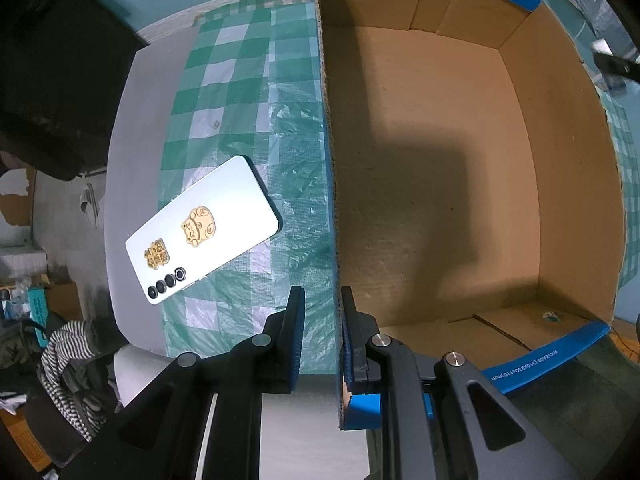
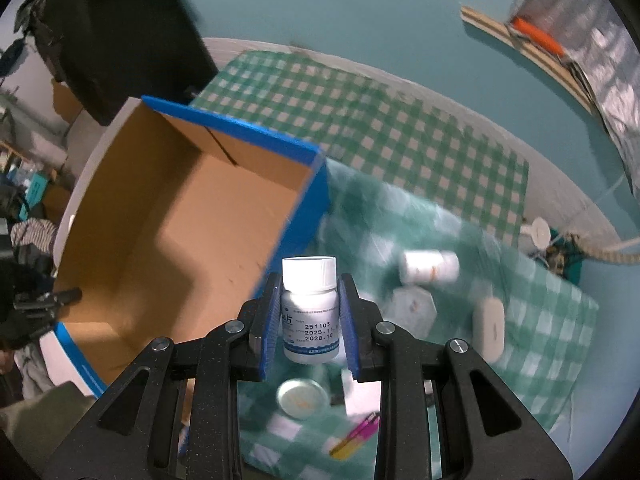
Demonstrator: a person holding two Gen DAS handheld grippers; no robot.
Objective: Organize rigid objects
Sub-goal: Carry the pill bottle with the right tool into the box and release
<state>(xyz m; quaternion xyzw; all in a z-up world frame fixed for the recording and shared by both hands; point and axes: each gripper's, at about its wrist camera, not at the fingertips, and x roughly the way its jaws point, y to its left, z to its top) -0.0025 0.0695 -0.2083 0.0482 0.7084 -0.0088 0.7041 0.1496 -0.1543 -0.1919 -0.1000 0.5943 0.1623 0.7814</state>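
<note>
So, barely started by the looks of it. A white pill bottle [image 2: 310,312] is clamped between the pads of the right gripper [image 2: 309,322] and held up just beside the cardboard box [image 2: 172,216], not over it yet. The box wall is pinched by the left gripper [image 1: 322,336], presumably to steady it. Nothing can be seen on the box floor. Left to sort: a phone [image 1: 202,230] on the checked cloth [image 1: 248,92], plus a round tin [image 2: 303,397], a second bottle [image 2: 429,266], and a white case [image 2: 489,329] farther out.
</note>
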